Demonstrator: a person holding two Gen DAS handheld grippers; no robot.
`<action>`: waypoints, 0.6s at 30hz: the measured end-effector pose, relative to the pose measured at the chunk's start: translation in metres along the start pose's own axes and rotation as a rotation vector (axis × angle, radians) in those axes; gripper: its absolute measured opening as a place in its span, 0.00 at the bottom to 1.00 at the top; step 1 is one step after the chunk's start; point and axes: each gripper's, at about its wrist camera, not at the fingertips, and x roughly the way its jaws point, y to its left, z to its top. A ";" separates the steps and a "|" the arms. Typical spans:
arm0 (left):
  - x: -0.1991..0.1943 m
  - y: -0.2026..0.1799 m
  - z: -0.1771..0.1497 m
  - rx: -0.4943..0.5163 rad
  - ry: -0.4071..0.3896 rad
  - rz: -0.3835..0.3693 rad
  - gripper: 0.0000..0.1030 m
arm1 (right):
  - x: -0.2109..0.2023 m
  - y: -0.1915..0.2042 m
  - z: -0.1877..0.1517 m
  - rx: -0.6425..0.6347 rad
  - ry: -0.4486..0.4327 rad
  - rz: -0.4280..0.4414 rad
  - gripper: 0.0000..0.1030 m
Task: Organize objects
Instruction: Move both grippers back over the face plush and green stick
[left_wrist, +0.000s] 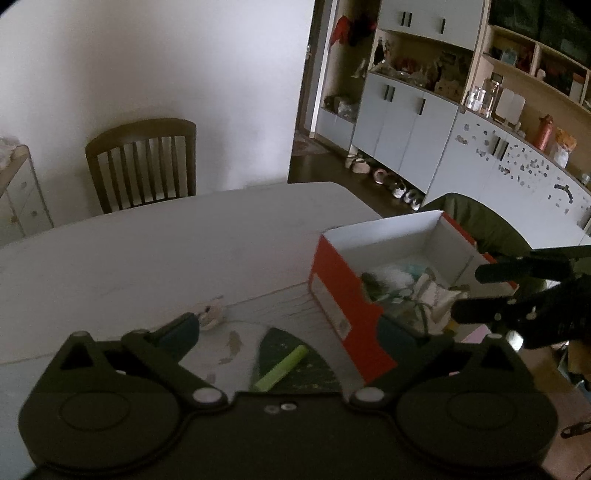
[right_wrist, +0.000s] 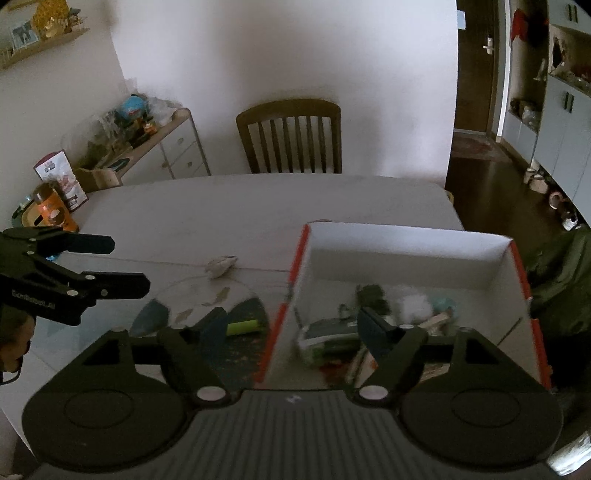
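**Beside the shoebox: both grippers spread wide, nothing held**

Nearest the left wrist camera, the left gripper (left_wrist: 291, 328) hangs over the table (left_wrist: 147, 236) with its fingers spread wide and nothing between them; its right finger sits against the near end of the red-and-white shoebox (left_wrist: 343, 299). Just left of the shoebox, between those fingers, a lime-green marker (left_wrist: 282, 368) lies flat on a dark fan-shaped mat (left_wrist: 295, 365). Left of the shoebox and a little farther back, a small pale object (left_wrist: 211, 316) rests on the tabletop; it is too blurred to name, possibly a shell.

Over the shoebox's open top, the right gripper (right_wrist: 295, 326) is likewise wide open and holds nothing. Its right finger reaches inside the box, its left finger stays outside on the marker's side. Inside the shoebox lies a jumble: a white fluffy tuft (right_wrist: 412, 305), dark greenish bits, and flat packets (right_wrist: 325, 341) near the front wall.

Beyond the shoebox, across the table, a wooden slat-back chair (right_wrist: 290, 138) stands against the white wall. Farther right of the shoebox, grey-blue cabinets (left_wrist: 406, 129) line the room, with shoes on the floor below.
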 end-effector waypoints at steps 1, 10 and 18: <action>-0.001 0.004 -0.002 0.002 -0.004 0.001 0.99 | 0.002 0.006 -0.001 -0.004 0.002 -0.008 0.75; 0.006 0.048 -0.009 0.006 -0.044 0.046 0.99 | 0.023 0.058 -0.007 0.003 0.035 -0.005 0.75; 0.034 0.080 -0.005 0.023 -0.014 0.017 0.99 | 0.054 0.098 -0.012 0.020 0.090 -0.021 0.75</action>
